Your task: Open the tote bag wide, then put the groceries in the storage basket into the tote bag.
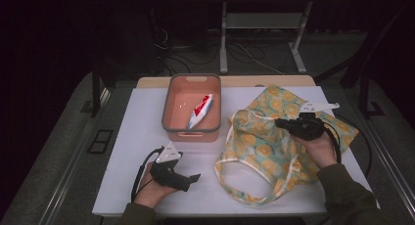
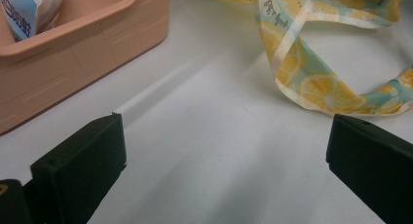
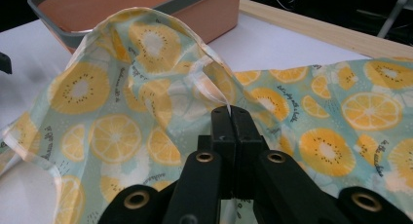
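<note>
High view: above the table's near edge, facing forward and down, far off. Left gripper view: low and close over the white table (image 2: 209,151), facing the orange bin (image 2: 83,53) at 10 o'clock. Right gripper view: close on the fruit-print bag (image 3: 146,112); bin and bag recur across views.

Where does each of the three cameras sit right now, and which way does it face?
High view: above the person's side, looking forward and down on the white table; both forearms, left gripper and right gripper show.
Left gripper view: rides the left gripper, low over the table; its open jaws frame bare tabletop.
Right gripper view: rides the right gripper, shut on the bag.
Shared: all three show the fruit-print bag and the pink bin.
</note>
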A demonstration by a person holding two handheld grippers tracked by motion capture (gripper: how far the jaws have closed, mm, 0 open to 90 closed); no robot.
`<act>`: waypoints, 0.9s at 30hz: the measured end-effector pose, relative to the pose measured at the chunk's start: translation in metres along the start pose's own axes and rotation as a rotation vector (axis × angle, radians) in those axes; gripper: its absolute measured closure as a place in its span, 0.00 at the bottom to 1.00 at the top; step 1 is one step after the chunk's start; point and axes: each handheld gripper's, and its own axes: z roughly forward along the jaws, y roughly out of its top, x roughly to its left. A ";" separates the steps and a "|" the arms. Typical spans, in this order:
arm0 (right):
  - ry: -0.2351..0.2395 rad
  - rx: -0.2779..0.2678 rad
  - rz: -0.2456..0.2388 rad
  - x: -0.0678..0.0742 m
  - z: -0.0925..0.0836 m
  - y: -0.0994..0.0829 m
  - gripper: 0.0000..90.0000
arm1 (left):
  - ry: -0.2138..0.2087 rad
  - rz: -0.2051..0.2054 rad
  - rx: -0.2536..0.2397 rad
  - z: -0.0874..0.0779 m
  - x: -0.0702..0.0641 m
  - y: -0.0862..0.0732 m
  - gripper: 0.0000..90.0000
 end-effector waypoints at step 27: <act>0.037 0.003 0.004 -0.002 -0.005 -0.004 1.00 | -0.065 -0.003 -0.049 -0.010 0.012 0.065 0.00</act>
